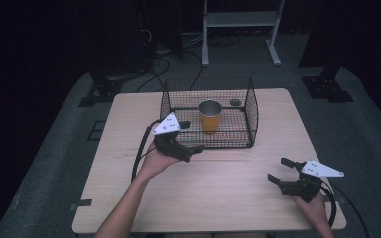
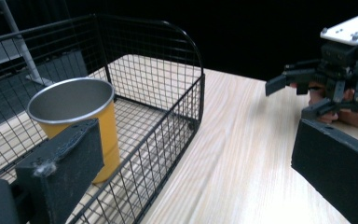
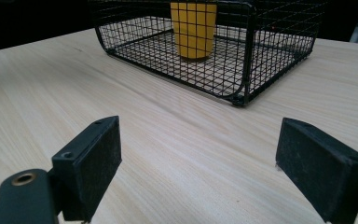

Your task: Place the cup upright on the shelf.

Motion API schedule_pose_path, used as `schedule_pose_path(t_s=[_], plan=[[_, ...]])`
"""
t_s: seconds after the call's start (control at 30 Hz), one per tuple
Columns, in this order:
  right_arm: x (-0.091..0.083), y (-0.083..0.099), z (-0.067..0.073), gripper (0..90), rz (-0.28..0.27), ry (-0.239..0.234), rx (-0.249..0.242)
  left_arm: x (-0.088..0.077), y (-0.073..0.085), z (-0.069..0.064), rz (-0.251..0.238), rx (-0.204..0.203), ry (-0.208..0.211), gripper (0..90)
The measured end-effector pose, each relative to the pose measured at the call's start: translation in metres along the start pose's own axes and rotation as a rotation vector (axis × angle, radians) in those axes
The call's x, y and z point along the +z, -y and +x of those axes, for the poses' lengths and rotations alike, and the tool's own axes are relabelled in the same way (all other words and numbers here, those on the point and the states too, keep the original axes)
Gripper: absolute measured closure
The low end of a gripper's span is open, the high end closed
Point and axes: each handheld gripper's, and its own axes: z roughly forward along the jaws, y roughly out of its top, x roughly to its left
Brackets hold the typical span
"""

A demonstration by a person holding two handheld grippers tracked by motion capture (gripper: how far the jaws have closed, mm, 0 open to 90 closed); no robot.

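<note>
I am holding my right claw (image 1: 281, 171) low in the right part of the high view, close to the bottom edge, above the pale wooden table (image 1: 218, 198). Its two black jaws are standing wide apart with nothing between them. In the right gripper view they are rising from the bottom corners, and bare wood is showing in the gap.

A little higher in the high view, left of the middle, I am holding my left claw (image 1: 191, 136). It is sitting just beside the front left corner of the black wire basket (image 1: 250, 106). Its jaws are spread wide too, and they are gripping nothing. In the left gripper view one jaw is showing at the lower left, in front of the basket wall, and the other is showing at the lower right.

Farther up, near the middle of the high view, the basket is standing on the table. A yellow cup (image 1: 210, 115) with a shiny silver inside is standing upright in it. A small dark round thing (image 1: 235, 102) is lying on the basket floor, up and to the right of the cup. I cannot tell what it is.

At the top of the high view, white frame legs (image 1: 275, 44) are standing on the dark floor.
</note>
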Motion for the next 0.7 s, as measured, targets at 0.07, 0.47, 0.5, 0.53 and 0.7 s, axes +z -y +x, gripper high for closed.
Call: schedule_pose_path(t_s=[0.07,0.47,0.5,0.53,0.7], plan=[[0.000,0.000,0.000,13.1,0.000,0.000,0.001,-0.001,0.003,-0.002,0.004,0.005,0.002,1.5],[0.000,0.000,0.000,13.2,0.001,0.001,0.003,-0.007,0.019,-0.016,-0.001,0.003,0.005,1.5],[0.000,0.000,0.000,13.2,0.001,0.000,0.003,-0.008,0.020,-0.017,0.001,0.009,0.000,1.5],[0.000,0.000,0.000,13.2,0.001,0.000,0.003,-0.010,0.022,-0.018,0.000,0.011,-0.004,1.5],[0.000,0.000,0.000,13.1,0.001,0.000,0.002,-0.015,0.032,-0.023,0.004,0.011,-0.016,1.5]])
